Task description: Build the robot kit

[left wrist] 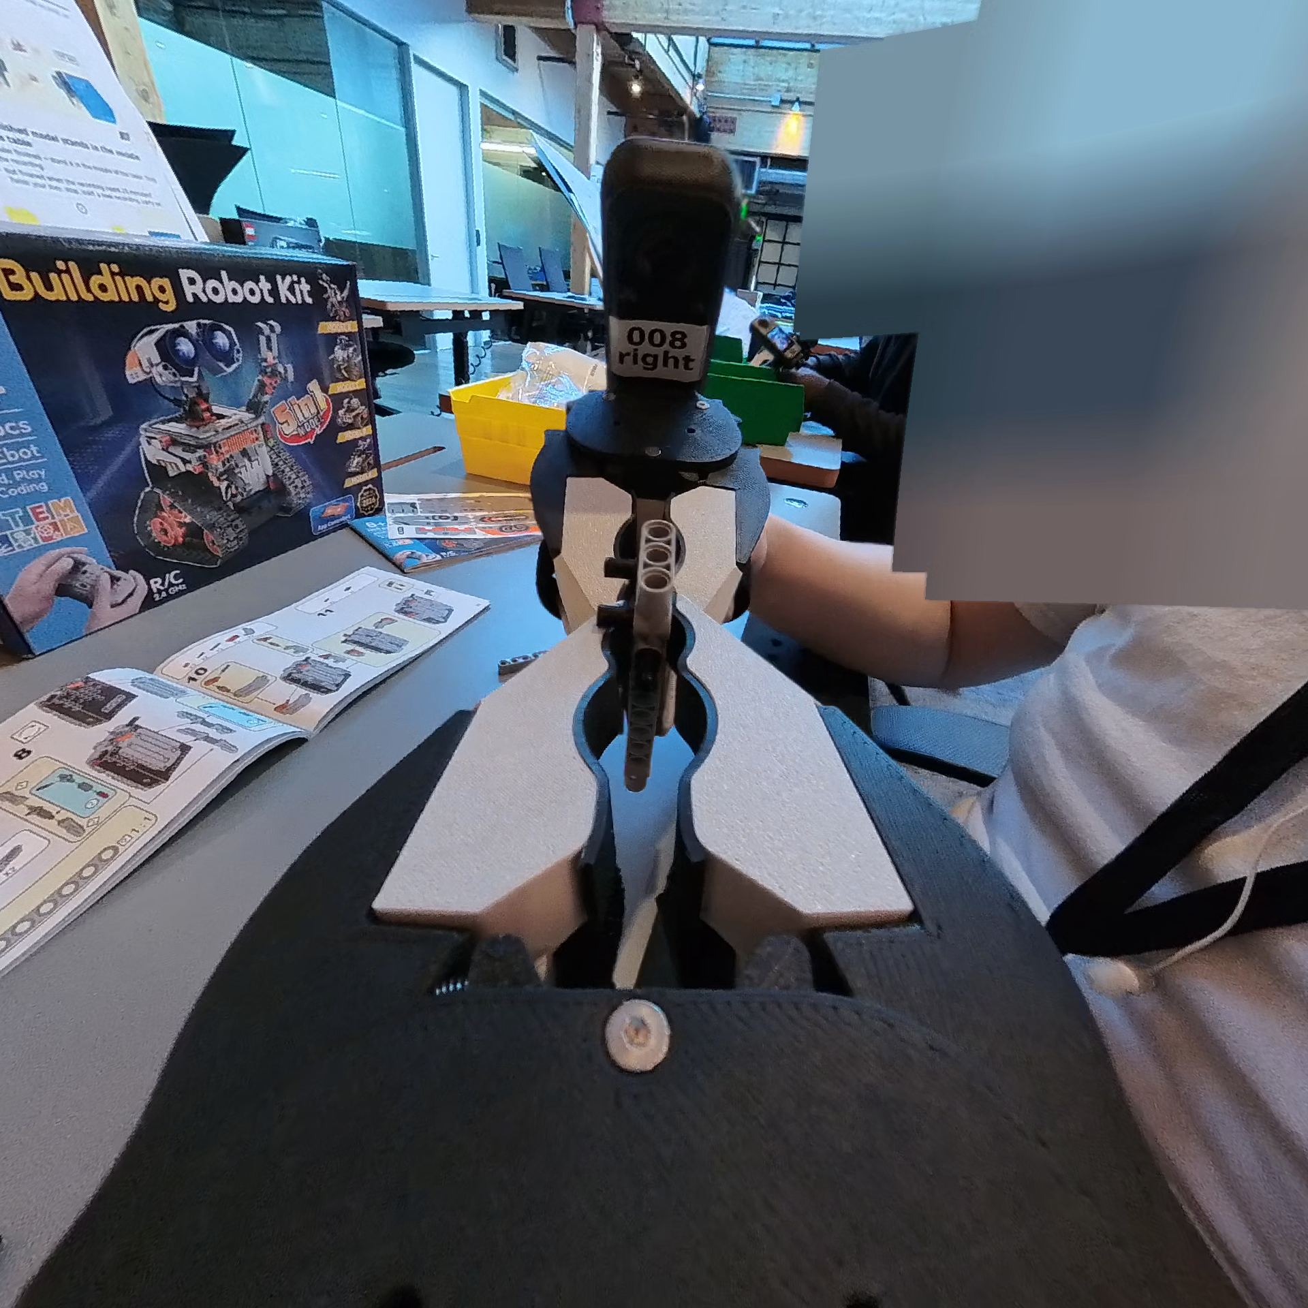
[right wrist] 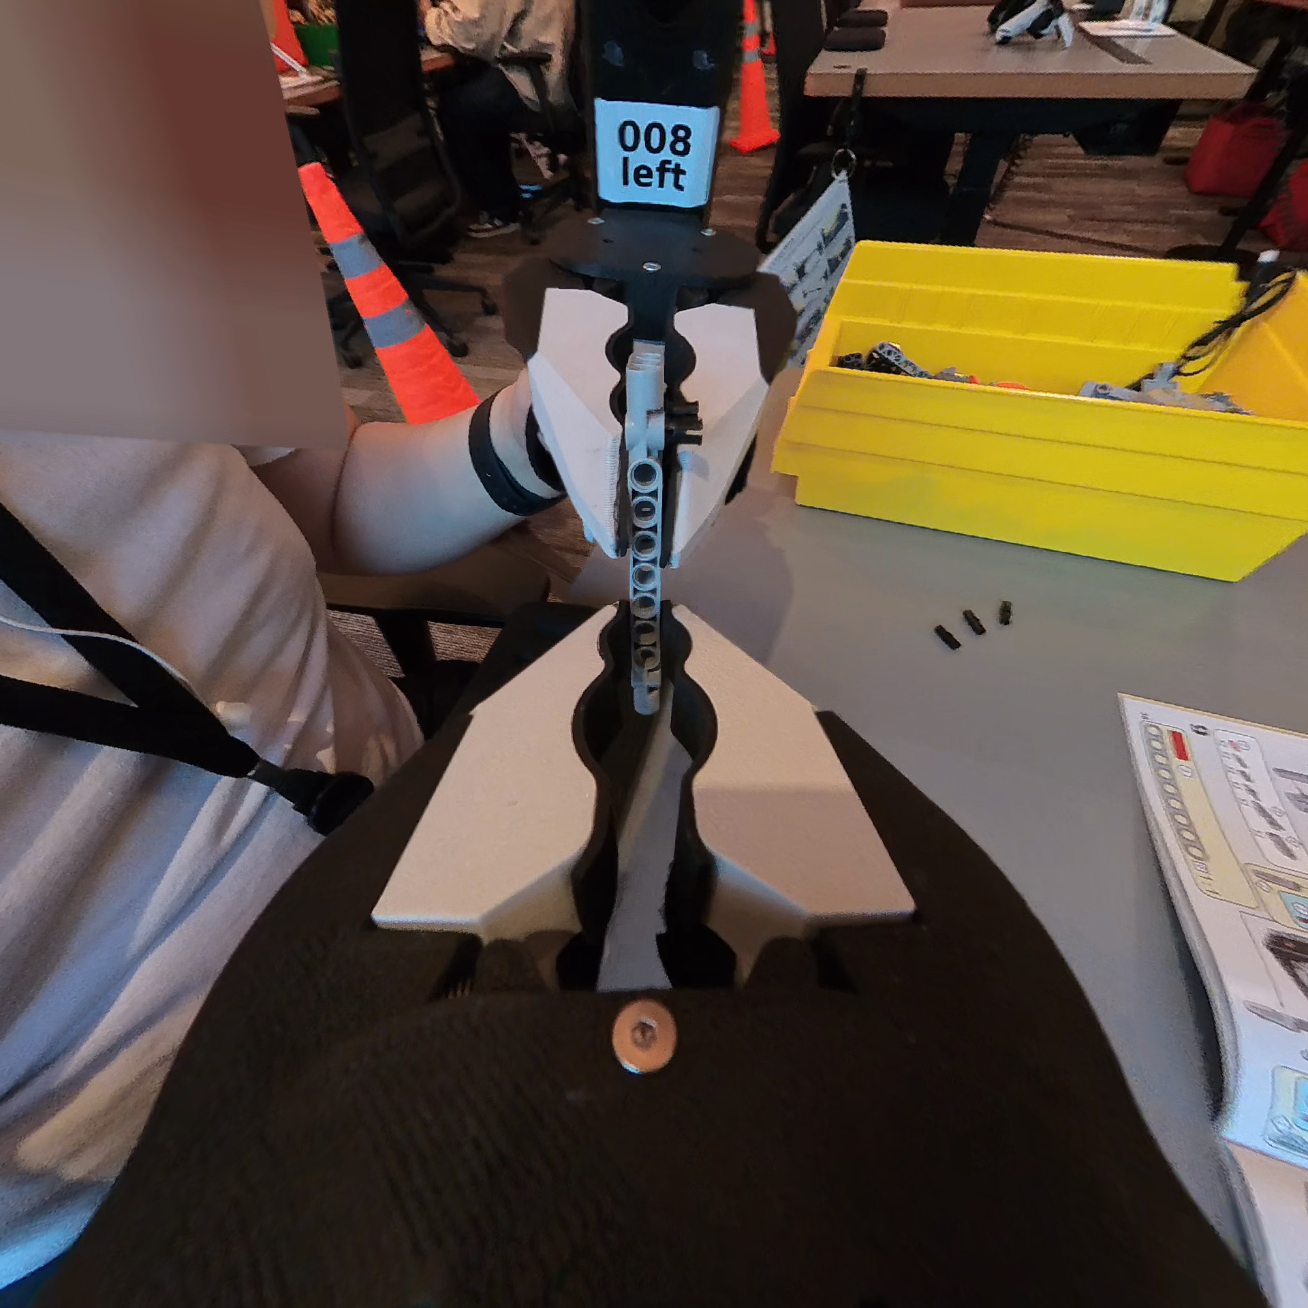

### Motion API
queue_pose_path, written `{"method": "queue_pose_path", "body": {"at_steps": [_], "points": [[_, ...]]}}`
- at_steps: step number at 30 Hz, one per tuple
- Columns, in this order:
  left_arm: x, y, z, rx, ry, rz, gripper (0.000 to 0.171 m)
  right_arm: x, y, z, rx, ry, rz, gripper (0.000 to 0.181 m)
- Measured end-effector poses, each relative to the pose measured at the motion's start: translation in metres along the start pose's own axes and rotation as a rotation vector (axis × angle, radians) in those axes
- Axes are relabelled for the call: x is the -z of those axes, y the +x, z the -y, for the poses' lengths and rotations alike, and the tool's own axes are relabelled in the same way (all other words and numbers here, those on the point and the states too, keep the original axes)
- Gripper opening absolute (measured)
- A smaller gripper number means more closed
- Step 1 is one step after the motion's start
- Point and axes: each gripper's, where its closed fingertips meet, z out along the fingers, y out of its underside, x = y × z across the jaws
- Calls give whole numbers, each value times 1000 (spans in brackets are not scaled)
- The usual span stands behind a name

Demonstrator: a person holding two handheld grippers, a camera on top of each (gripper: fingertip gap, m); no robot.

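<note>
A grey holed beam [left wrist: 640, 715] with black pins [left wrist: 610, 612] on its side spans between the two grippers, which face each other tip to tip above the grey table [left wrist: 425, 800]. My left gripper [left wrist: 640, 626] is shut on one end of it. My right gripper [right wrist: 640, 616] is shut on the other end of the beam [right wrist: 643, 587]. The right gripper also shows in the left wrist view [left wrist: 647, 594], and the left gripper in the right wrist view [right wrist: 640, 559]. A light grey part [right wrist: 643, 382] with a black pin [right wrist: 683, 419] sits deeper in the left gripper's jaws.
A robot kit box [left wrist: 177, 425] and an open instruction booklet [left wrist: 212, 708] lie to the left. A yellow bin [right wrist: 1026, 453] of parts stands to the right, with three black pins [right wrist: 973, 623] on the table near it. A person in a white shirt [left wrist: 1168, 885] is close behind. An orange cone [right wrist: 382, 304] stands on the floor.
</note>
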Motion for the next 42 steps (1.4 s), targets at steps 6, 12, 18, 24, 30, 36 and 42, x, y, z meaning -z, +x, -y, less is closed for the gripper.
{"method": "queue_pose_path", "body": {"at_steps": [6, 12, 18, 24, 30, 36, 42], "points": [[41, -4, 5, -41, 2, 140, 5, 4, 6, 2, -28, 54, 102, 25], [104, -21, 17, -56, 7, 362, 5, -35, 99, -29, 169, -137, -52, 14], [130, -15, 26, -29, 48, 390, 5, -91, 143, -41, 199, -163, 43, 13], [136, -12, 22, -28, 38, 394, 5, -116, 162, -76, 219, -324, 105, 13], [135, -12, 20, -25, 28, 381, 5, -123, 168, -90, 192, -384, 130, 13], [132, -20, 19, -14, 29, 376, 5, -112, 174, -77, 177, -418, 26, 4], [132, -27, 10, 48, -26, 375, 5, 53, 168, 42, 212, -186, -259, 3]]}}
